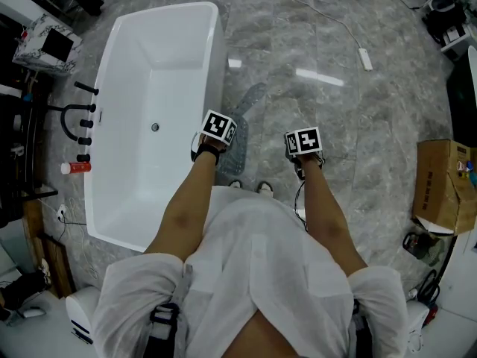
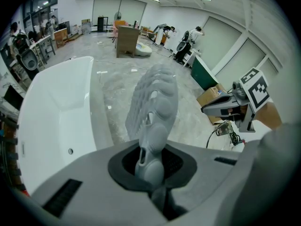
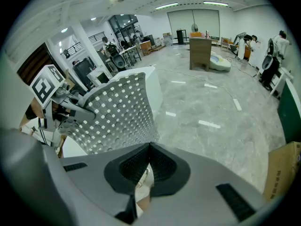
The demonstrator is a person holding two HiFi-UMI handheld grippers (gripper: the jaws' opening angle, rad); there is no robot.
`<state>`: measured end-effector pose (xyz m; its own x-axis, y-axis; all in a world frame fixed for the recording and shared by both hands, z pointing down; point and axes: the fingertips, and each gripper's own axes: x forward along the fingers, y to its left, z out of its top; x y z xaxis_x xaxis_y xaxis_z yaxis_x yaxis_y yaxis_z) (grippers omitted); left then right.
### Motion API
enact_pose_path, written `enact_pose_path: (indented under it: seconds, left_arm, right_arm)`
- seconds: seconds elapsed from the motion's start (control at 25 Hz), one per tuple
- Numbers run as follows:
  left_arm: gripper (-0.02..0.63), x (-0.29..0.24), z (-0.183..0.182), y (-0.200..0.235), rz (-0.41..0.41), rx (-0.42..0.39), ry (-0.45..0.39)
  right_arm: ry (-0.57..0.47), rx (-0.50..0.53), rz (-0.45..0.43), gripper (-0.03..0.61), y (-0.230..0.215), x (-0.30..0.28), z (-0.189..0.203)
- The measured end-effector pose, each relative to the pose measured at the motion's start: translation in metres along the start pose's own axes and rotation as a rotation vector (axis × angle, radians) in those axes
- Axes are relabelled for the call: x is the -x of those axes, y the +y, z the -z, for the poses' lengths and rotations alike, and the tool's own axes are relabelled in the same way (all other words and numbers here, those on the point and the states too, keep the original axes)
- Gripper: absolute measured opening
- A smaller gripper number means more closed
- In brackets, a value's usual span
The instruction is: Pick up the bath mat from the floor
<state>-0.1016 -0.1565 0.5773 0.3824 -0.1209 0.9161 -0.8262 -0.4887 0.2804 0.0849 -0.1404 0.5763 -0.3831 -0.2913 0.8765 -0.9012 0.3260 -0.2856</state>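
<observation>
Left tongs [image 2: 152, 163] clamped on grey perforated bath mat [image 2: 155, 100] | right tongs [image 3: 149, 150] closed, empty | white bathtub [image 1: 179, 39] beside

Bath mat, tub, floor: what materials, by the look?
bath mat: likely soft rubber or PVC, matte grey; perforated, curves limply.
bathtub: glossy white, acrylic or enamel, can't tell which.
floor: polished grey veined stone or tile; reflects the lights.

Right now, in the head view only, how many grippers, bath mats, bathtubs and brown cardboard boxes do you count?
grippers: 2 (left gripper, right gripper)
bath mat: 1
bathtub: 1
cardboard box: 1
total: 5
</observation>
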Motion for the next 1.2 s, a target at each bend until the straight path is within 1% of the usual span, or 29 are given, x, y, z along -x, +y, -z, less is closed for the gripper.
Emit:
enact_pose_path:
  seconds: [1.0, 1.12, 1.2]
  left_arm:
    - [0.026, 0.001, -0.005, -0.009, 0.012, 0.000, -0.023]
    - [0.026, 0.004, -0.009, -0.013, 0.014, -0.006, -0.046]
    - [0.026, 0.009, -0.014, -0.014, 0.018, -0.013, -0.075]
  right_arm:
    - [-0.050, -0.001, 0.001, 0.026, -0.008, 0.009, -0.004]
    - [-0.077, 0.003, -0.004, 0.026, -0.009, 0.014, -0.008]
    - [-0.131, 0.012, -0.022, 0.026, -0.006, 0.021, -0.019]
